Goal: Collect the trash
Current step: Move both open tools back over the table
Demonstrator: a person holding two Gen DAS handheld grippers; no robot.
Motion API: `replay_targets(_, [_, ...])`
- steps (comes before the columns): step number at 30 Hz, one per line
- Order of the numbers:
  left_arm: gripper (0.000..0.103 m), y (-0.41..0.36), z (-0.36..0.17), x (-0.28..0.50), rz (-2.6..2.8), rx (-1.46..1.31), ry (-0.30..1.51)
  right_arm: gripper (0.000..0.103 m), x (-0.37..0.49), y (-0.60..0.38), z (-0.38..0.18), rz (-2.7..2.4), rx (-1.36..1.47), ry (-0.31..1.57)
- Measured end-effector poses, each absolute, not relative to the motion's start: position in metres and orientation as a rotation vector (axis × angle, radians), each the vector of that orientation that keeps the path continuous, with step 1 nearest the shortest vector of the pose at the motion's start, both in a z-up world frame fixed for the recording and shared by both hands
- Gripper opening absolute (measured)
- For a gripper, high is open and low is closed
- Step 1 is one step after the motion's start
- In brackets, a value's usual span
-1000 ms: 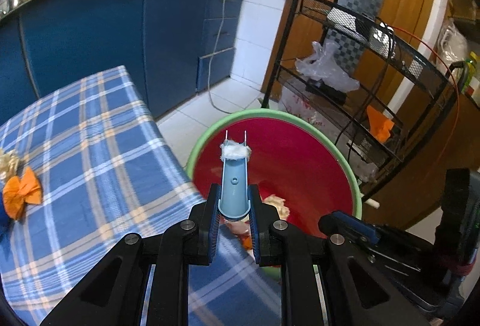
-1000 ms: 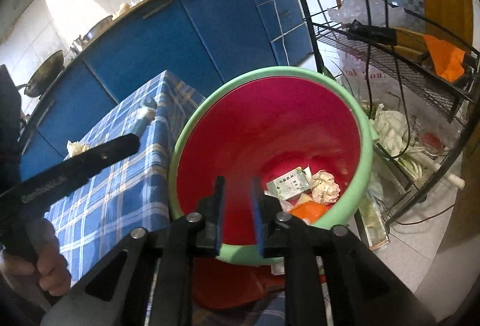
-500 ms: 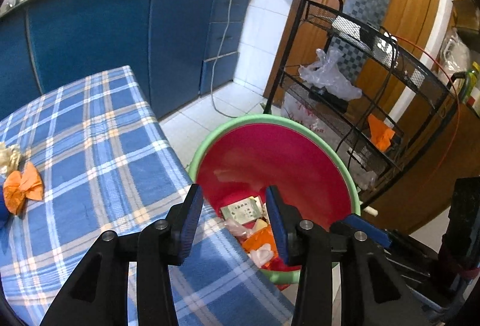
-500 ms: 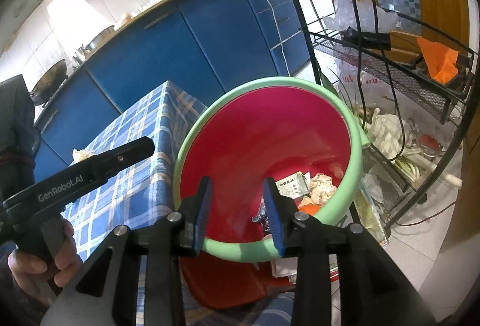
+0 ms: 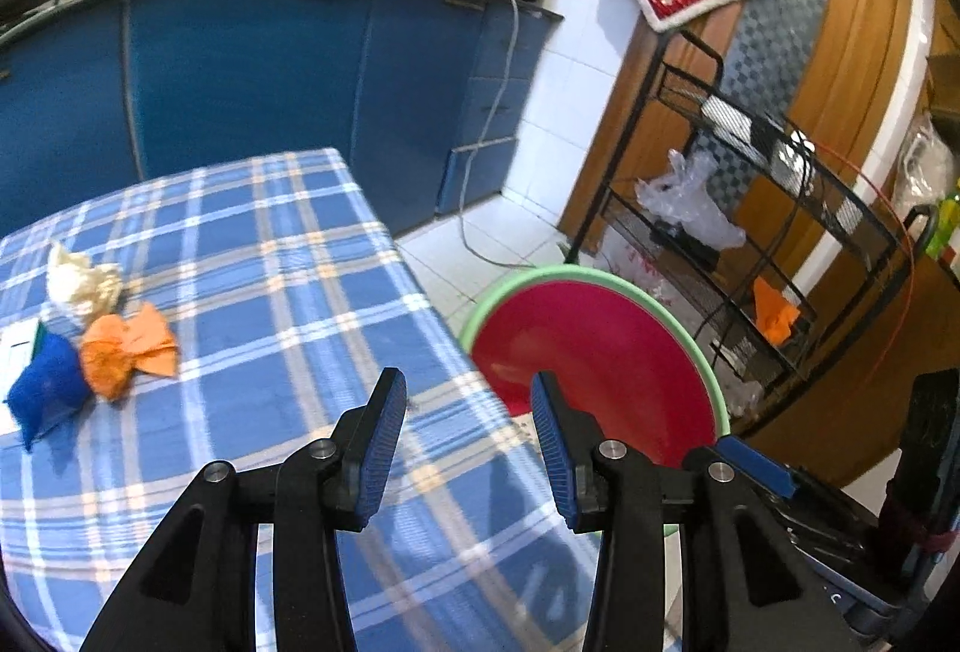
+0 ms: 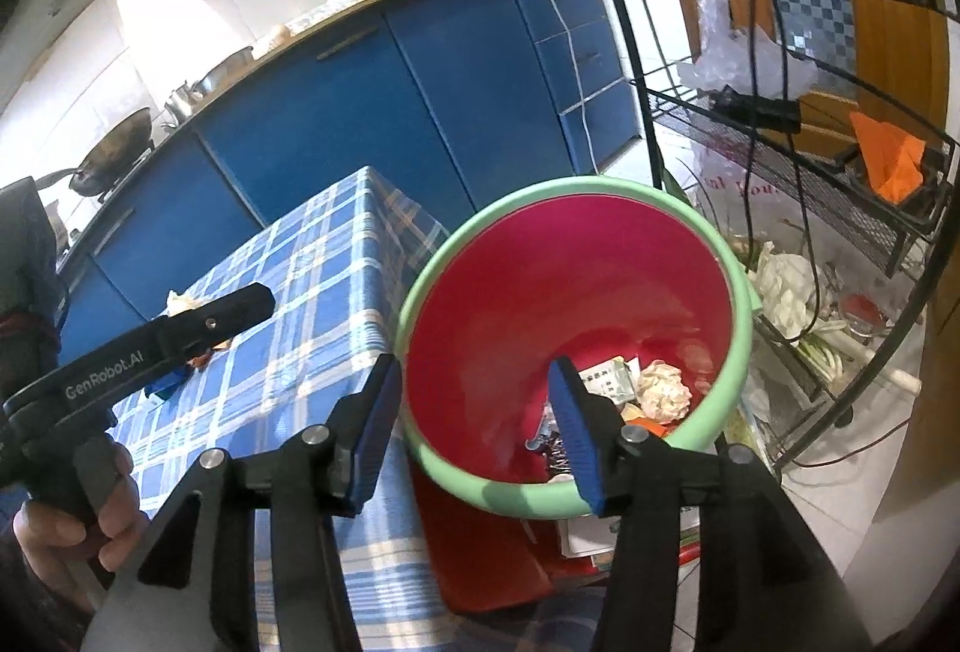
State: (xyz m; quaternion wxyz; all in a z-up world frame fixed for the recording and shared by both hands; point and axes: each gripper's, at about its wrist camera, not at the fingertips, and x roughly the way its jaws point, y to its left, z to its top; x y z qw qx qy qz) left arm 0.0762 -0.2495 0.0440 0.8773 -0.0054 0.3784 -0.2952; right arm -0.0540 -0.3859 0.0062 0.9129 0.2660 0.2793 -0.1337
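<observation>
A red bin with a green rim [image 5: 600,340] [image 6: 576,304] stands off the right edge of the blue checked table [image 5: 240,304] [image 6: 312,292]. Inside it lie a crumpled white paper ball [image 6: 663,391], a small packet [image 6: 609,379] and other scraps. On the table at the left lie a crumpled orange paper [image 5: 129,346], a blue wad [image 5: 45,391] and a cream wad [image 5: 81,280]. My left gripper [image 5: 468,400] is open and empty over the table's right edge. My right gripper [image 6: 474,388] is open and empty over the bin's near rim.
A black wire rack [image 5: 768,232] [image 6: 810,111] with plastic bags and an orange scrap stands right of the bin. Blue kitchen cabinets [image 5: 270,69] line the back wall. A white cable [image 5: 492,141] hangs down them. A wooden door [image 5: 840,51] is behind the rack.
My left gripper let go of the blue razor into the bin, opened wide and swung back left toward the table. My right gripper also opened wide over the bin.
</observation>
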Motion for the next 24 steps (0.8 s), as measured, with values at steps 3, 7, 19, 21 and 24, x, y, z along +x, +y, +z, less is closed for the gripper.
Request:
replay_targets(3, [0.045,-0.233,0.049,0.076,-0.591,-0.026,0.773,0.055,-0.051,-0.377,0.011,-0.261,0.533,0.574])
replay_targets(7, [0.045,-0.212,0.054,0.076,-0.558,-0.045,0.763,0.061,-0.046,-0.362,0.018,-0.241,0.511,0.571])
replay_targets(19, [0.045,-0.146,0.064,0.074,-0.457,-0.106,0.728,0.065,-0.027,-0.321,0.03,-0.174,0.47,0.578])
replay_targets(21, [0.045,-0.137,0.066,0.074,-0.44,-0.11,0.724,0.065,-0.023,-0.314,0.031,-0.162,0.466,0.581])
replay_targets(24, [0.045,-0.117,0.067,0.075,-0.404,-0.12,0.716,0.065,-0.017,-0.304,0.032,-0.143,0.458,0.589])
